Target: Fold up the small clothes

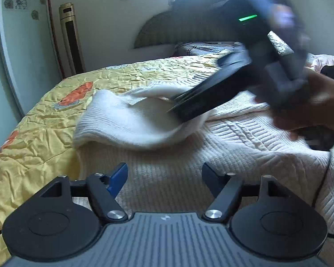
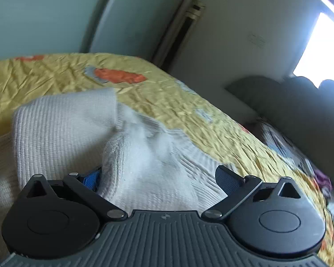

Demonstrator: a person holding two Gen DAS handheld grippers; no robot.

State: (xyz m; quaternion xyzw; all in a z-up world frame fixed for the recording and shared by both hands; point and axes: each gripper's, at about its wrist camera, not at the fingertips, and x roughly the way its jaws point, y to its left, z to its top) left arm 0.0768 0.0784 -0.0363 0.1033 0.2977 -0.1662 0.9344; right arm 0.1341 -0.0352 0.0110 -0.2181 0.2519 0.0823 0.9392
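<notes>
White knit sweater [image 1: 222, 138] lies flat on the bed [image 1: 33, 155], one sleeve [image 1: 131, 122] folded over its body. My right gripper [image 2: 160, 178] is nearer: spread, sleeve bunched between its fingers, nothing pinched yet. Sleeve's long axis runs ahead and leftward from it. Left gripper [image 1: 164, 175] also spread, empty, hanging over the sweater's near edge, sleeve well ahead.
</notes>
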